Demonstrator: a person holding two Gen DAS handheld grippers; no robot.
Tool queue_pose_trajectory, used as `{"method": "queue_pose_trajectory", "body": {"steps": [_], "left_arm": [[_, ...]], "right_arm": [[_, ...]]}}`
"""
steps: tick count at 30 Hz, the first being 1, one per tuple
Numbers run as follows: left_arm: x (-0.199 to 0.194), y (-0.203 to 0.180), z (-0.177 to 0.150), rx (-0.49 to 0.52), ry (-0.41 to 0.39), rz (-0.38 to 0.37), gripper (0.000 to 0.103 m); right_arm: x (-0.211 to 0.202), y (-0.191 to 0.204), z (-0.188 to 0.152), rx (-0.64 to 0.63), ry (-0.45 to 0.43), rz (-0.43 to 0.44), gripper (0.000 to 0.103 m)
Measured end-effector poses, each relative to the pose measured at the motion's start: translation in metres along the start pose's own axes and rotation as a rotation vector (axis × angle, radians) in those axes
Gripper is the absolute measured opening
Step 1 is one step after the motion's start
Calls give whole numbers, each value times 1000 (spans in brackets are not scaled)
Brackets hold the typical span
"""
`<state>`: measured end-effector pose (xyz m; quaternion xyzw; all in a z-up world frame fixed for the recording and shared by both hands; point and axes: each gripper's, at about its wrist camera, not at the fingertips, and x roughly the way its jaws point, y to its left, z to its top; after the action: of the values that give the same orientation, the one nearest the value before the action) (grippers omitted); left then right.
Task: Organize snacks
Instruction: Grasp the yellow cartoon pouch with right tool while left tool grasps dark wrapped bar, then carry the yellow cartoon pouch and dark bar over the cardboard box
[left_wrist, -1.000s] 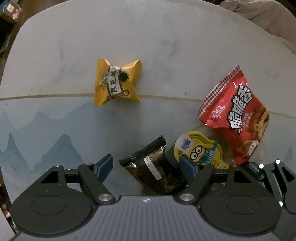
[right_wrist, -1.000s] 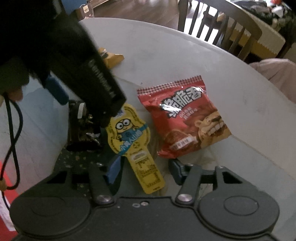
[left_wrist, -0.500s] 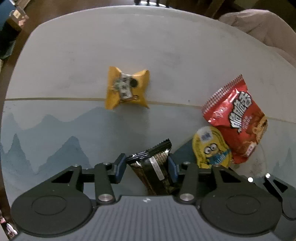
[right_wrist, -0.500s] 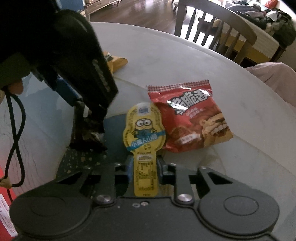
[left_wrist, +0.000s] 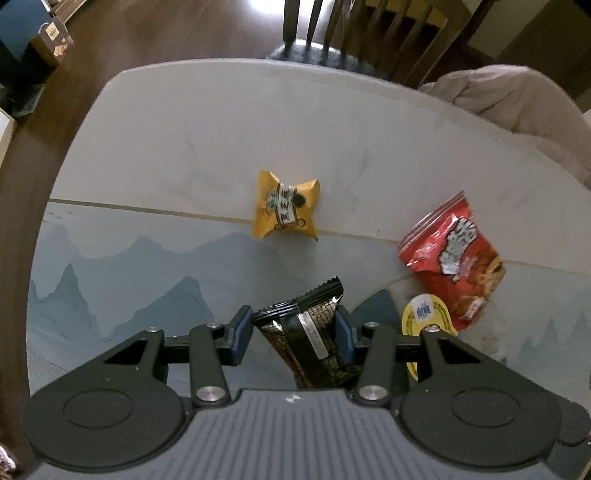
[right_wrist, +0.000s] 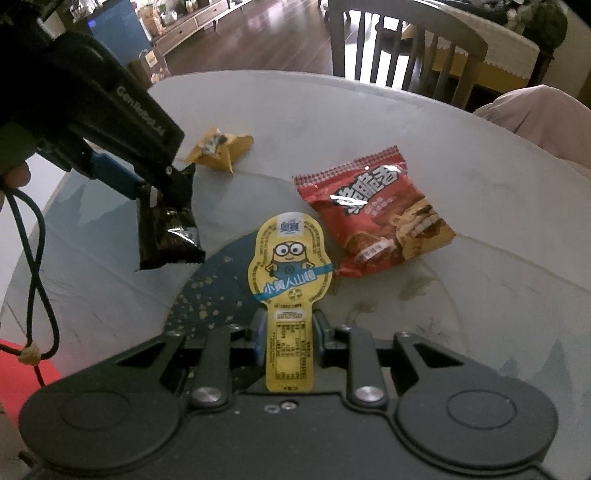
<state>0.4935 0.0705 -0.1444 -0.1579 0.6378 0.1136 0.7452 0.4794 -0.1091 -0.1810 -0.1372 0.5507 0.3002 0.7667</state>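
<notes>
Both grippers have closed and risen since the earlier frames: left gripper (left_wrist: 293, 332) pinches the black wafer packet (left_wrist: 308, 334), hanging clear of the worktop (left_wrist: 221, 129); right gripper (right_wrist: 290, 338) pinches the tab of the yellow Minion snack (right_wrist: 290, 266), apparently lifted too. Progress judged early: two items in hand, none yet placed; red chip bag (right_wrist: 376, 210) lies toward the right edge, yellow pastry packet (left_wrist: 286, 208) mid-worktop, both untouched. Pose: both grippers side by side near the front edge, pointing toward the far edge.
</notes>
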Motion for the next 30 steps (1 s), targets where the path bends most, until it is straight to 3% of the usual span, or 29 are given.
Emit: {"method": "queue_pose_trajectory", "body": {"steps": [6, 14, 30], "left_arm": [[-42, 12, 4, -7, -68, -34, 46], [-100, 14, -14, 26, -161, -78, 46], [-180, 39, -97, 128, -211, -114, 46]], "right_arm": [[-39, 8, -7, 23, -52, 7, 24], [-99, 20, -10, 28, -136, -14, 24], [-177, 69, -51, 15, -200, -24, 23]]}}
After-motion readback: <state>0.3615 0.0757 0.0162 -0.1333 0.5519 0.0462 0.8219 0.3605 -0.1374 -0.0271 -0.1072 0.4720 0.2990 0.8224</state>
